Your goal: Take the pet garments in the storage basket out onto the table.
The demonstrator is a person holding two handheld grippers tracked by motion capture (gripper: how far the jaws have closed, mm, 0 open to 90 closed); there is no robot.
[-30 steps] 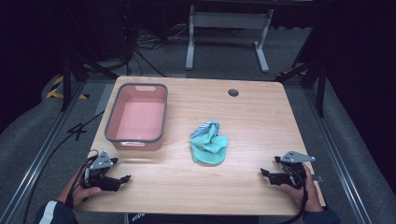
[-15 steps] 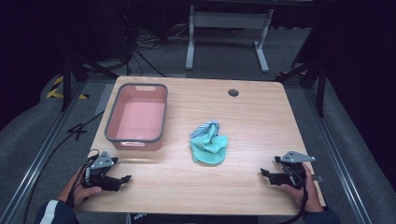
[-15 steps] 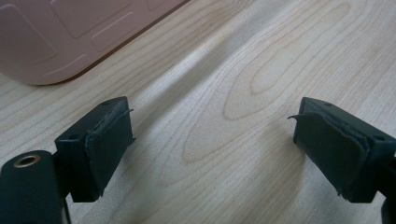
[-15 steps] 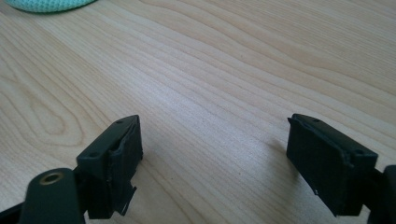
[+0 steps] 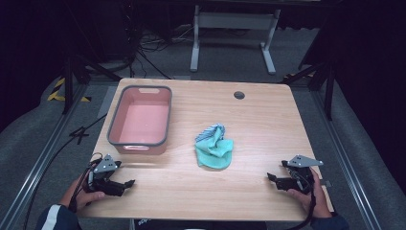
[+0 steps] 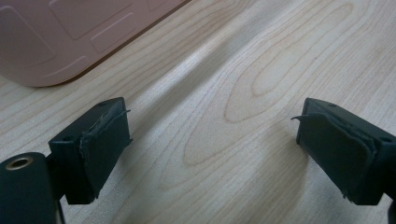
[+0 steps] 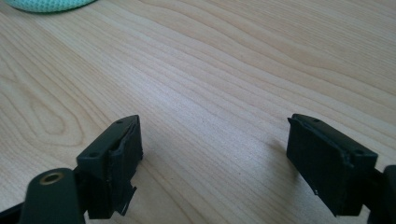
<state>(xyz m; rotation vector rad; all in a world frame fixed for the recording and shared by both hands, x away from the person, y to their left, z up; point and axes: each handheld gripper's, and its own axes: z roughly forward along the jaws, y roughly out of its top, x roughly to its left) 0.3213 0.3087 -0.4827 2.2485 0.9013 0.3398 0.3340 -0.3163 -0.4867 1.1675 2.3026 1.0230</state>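
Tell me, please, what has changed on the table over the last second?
Nothing has visibly changed. The left gripper and right gripper rest open near the table's front corners as before, and the pink tub and green cloth lie where they were.

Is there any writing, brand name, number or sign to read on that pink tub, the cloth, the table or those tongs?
None can be read.
Pink tub: plain, no label.
Green cloth: stripes, no letters.
Table: bare wood grain.
Left tongs and right tongs: no marking legible.
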